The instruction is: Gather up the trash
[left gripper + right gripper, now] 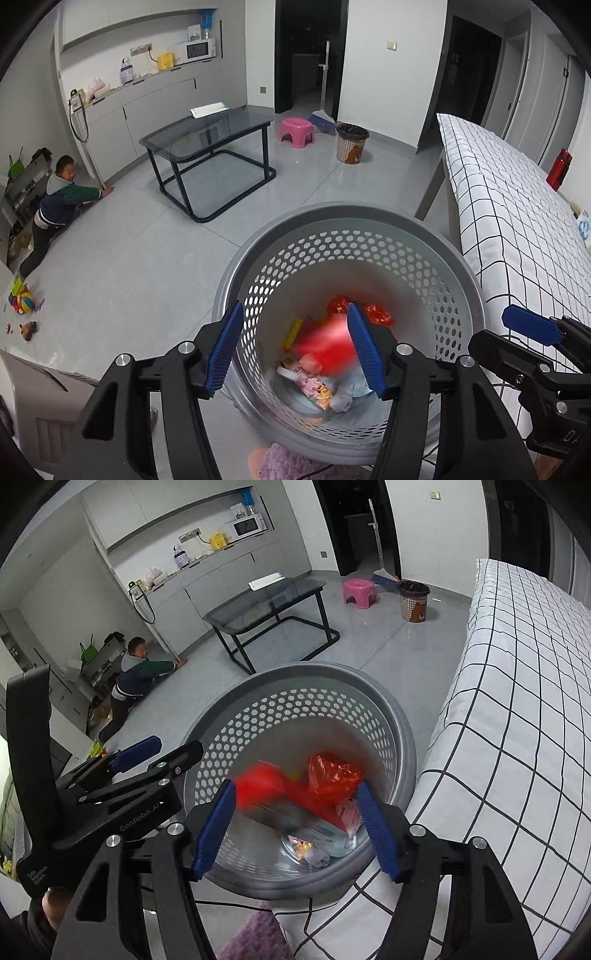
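A grey perforated trash basket [369, 221] stands on the floor beside the bed; it also shows in the right wrist view [295, 672]. Inside lie wrappers, a crumpled red plastic bag [332, 775] and other trash. A blurred red item [325, 343] is falling inside the basket, also seen in the right wrist view [258, 782]. My left gripper [295, 350] is open and empty above the basket's mouth. My right gripper [295, 830] is open and empty above the basket too. Each gripper shows in the other's view.
A bed with a checked white sheet [517, 221] runs along the right. A glass coffee table [210, 140], a pink stool [296, 129] and a patterned bin [352, 142] stand farther off. A child [55, 206] crouches at the left. Toys [22, 299] lie on the floor.
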A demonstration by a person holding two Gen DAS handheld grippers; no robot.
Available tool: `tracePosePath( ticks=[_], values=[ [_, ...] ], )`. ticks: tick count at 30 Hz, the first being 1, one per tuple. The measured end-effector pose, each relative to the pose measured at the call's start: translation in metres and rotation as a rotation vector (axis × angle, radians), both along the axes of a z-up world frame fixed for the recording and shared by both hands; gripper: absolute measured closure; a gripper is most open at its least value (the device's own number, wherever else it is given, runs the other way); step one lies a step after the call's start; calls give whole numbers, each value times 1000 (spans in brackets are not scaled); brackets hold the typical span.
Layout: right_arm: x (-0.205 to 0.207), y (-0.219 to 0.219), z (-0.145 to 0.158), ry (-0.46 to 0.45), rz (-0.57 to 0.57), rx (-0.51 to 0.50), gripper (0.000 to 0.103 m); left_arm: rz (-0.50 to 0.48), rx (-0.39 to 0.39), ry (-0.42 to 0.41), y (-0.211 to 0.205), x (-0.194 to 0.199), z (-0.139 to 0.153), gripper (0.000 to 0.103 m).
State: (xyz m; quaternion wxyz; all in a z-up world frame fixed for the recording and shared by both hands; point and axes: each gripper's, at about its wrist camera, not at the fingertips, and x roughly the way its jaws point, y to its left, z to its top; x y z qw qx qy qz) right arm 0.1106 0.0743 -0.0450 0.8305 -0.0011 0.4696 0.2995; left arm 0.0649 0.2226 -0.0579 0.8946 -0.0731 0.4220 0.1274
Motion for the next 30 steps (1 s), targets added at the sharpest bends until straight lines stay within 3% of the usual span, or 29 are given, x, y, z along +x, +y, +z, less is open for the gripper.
tracePosePath(
  ticks=[13, 30],
  values=[
    [-8, -15, -3, -16, -25, 18, 38, 1, 9, -10, -3, -10, 9, 42],
    [-18, -34, 0, -46, -69, 33, 37, 3, 46, -47, -17, -18, 24, 22]
  ],
)
